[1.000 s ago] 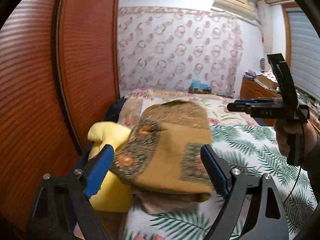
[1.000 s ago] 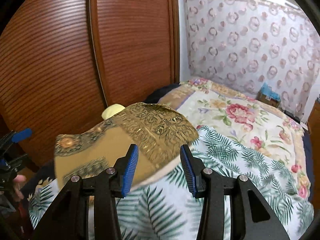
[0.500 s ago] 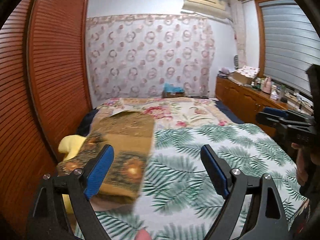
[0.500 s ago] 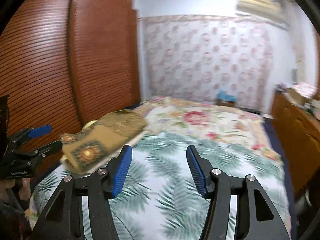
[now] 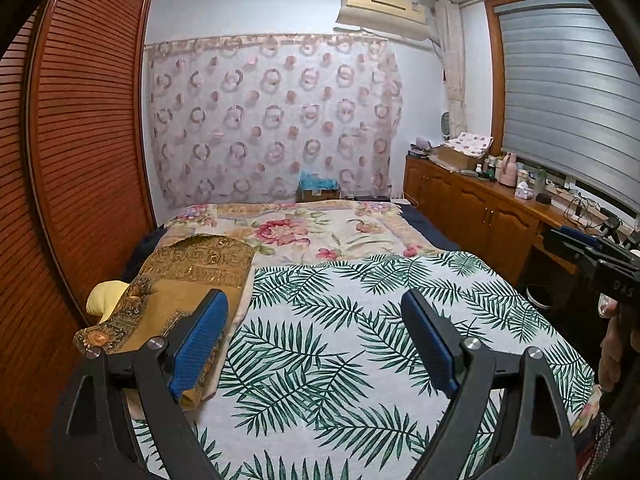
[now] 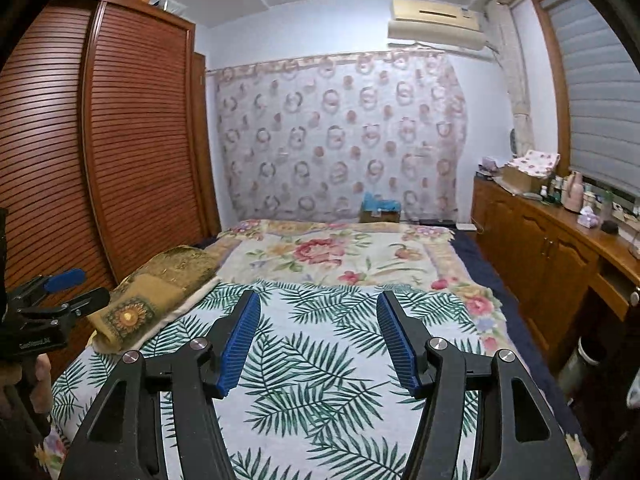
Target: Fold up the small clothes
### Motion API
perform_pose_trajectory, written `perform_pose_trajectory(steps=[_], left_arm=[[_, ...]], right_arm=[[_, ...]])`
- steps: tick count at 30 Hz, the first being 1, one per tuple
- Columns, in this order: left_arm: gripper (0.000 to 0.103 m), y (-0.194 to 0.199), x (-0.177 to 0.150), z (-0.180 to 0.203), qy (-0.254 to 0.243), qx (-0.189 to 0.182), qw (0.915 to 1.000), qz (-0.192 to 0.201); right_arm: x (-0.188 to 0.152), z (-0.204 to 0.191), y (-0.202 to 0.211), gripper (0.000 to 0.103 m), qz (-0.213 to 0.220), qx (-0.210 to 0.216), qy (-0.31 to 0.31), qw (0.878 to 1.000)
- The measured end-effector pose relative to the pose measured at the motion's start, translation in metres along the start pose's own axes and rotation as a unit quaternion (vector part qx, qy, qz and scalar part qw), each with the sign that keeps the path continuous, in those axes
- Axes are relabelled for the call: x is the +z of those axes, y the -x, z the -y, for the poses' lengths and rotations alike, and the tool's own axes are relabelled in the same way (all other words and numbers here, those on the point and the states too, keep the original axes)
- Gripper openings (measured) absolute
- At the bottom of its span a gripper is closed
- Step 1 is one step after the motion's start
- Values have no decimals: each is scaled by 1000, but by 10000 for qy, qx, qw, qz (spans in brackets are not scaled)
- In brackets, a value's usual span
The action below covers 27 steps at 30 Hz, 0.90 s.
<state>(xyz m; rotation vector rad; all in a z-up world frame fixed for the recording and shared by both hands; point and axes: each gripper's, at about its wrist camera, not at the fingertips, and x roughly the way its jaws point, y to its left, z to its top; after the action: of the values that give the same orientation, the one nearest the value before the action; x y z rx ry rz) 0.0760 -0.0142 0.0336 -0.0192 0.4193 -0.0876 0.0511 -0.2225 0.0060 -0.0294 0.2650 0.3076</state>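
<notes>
Your folded mustard-brown patterned cloth (image 5: 188,280) lies parked at the bed's left edge, seemingly atop a yellow garment (image 5: 105,296), clearing the palm-leaf sheet (image 5: 340,320). Left gripper (image 5: 316,344) gapes empty; right gripper (image 6: 316,344), jaws opening, holds nothing.

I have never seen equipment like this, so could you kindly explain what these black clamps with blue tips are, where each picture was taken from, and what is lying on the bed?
These are two hand-held grippers, one in each of a person's hands, each carrying a camera that looks out along its own two fingers. One picture looks past the left gripper, the other past the right gripper. Neither holds anything: the left stands open, and the right's jaws are opening with nothing between them. On the bed, by its wardrobe-side edge, a folded brown patterned cloth lies on top of something yellow. Each gripper also appears at the edge of the other's picture.
</notes>
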Motion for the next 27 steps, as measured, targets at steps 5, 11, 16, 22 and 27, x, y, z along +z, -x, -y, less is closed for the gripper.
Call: perform_pose_trajectory(steps=[5, 11, 16, 22, 27], left_arm=[[89, 3, 1, -1, 35, 51, 10000, 51], [89, 3, 1, -2, 71, 83, 9999, 83], [89, 4, 0, -2, 75, 98, 9999, 94], [89, 4, 0, -3, 84, 114, 9999, 99], [89, 4, 0, -4, 89, 108, 9998, 105]], right_arm=[[-4, -18, -13, 63, 19, -54, -35, 10000], [-8, -16, -10, 63, 51, -50, -66, 10000], [-10, -12, -14, 63, 41, -63, -10, 10000], [-11, -7, -12, 63, 57, -52, 60, 10000], [-11, -3, -11, 63, 62, -35, 81, 9999]])
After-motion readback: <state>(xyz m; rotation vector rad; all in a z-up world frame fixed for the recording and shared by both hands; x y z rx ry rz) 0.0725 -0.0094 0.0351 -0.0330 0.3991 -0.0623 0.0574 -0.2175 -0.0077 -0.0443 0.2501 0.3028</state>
